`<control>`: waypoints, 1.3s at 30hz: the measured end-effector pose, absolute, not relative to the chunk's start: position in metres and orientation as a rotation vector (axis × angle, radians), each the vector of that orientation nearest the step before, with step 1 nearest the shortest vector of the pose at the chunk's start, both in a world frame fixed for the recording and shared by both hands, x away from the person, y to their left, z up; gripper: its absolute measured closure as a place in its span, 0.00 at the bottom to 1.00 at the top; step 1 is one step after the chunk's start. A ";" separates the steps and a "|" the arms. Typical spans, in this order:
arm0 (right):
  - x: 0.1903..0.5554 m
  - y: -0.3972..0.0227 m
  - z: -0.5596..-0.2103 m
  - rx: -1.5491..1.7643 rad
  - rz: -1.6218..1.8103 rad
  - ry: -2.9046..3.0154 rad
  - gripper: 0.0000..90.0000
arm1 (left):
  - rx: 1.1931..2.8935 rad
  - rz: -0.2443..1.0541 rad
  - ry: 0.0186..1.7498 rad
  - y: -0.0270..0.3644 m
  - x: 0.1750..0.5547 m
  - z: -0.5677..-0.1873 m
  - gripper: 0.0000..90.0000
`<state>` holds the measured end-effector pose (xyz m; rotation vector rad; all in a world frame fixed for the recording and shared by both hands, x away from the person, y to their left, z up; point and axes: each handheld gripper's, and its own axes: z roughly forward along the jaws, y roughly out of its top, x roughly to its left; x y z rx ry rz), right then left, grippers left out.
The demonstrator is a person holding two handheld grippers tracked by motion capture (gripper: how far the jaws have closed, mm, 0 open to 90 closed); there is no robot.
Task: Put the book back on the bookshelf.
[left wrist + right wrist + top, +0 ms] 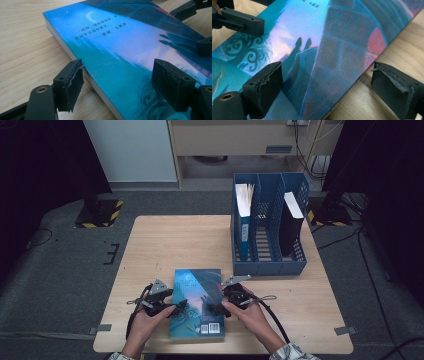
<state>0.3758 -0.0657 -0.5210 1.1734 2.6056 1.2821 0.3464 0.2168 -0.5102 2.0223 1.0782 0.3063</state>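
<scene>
Room: grey carpet floor (60, 265) all round, dark drapes at both sides, pale cabinet at the back, cables by the far wall.
Tabletop: light wood tabletop (165, 245), square, grain visible; tape tabs at the near corners.
File rack: blue file rack (270, 265) on the far right of the tabletop, slotted; a blue binder (243, 227) upright in the left slot, a black folder (291, 222) leaning in the right slot.
Book: blue-cover book (197, 302) lies flat at the near edge, centre, between both hands; barcode near its lower edge.
Left hand: left hand (145, 320) comes in low, holding the left tongs (180, 308) at the book's left edge.
Left tongs: apart, one pad off the page edge on the wood, one over the cover; no pad pressing.
Right hand: right hand (250, 312) mirrors it, right tongs (216, 310) at the book's right edge.
Right tongs: apart, straddling the edge, not clamped.
Writing: small white Chinese lines under a crescent moon (90, 17) on the cover; too small to read surely.
</scene>
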 end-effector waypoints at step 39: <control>0.379 -0.072 -0.534 1.178 1.396 2.632 0.02 | 1.970 0.172 1.109 0.220 0.360 -0.519 0.21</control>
